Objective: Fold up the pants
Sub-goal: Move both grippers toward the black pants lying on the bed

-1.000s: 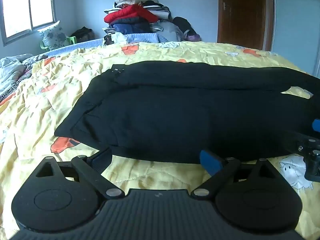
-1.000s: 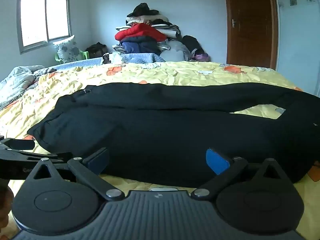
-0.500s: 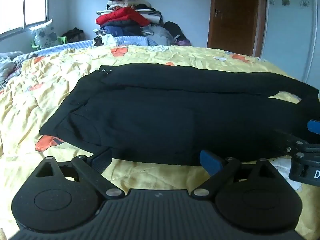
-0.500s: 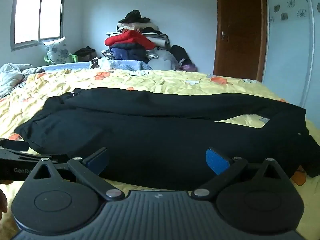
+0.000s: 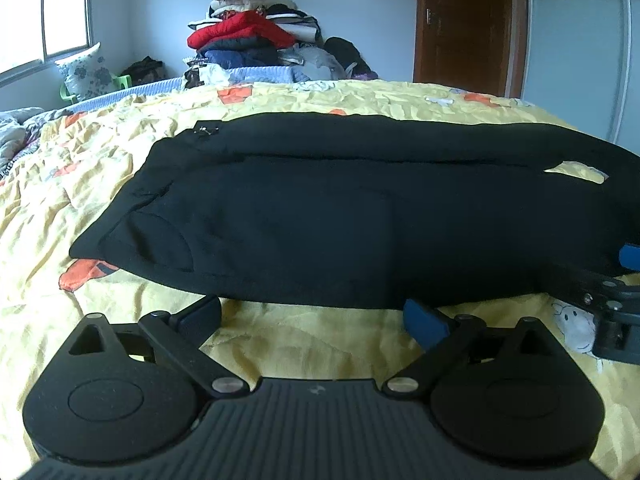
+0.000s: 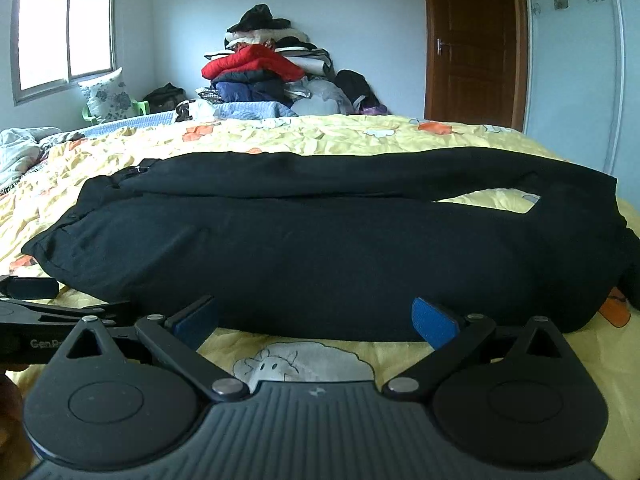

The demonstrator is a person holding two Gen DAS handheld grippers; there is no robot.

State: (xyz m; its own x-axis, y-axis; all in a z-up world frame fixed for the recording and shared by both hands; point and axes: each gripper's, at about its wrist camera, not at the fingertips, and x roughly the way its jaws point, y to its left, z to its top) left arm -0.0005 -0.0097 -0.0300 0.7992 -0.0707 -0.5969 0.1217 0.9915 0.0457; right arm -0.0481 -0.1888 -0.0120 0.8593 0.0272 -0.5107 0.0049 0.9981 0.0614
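The pants [image 5: 340, 220] lay flat on the bed [image 5: 100, 184], long axis running left to right, waistband at the left and legs trailing off to the right (one leg far, one near). Both tongs were released and empty: the left tongs [image 5: 312, 314] and right tongs [image 6: 316, 320] hovered just short of the near edge. The step looked like the approach for a first fold; next each would need to pinch that near edge and carry it over the far leg.

Matt black cloth pants [image 5: 360, 220]
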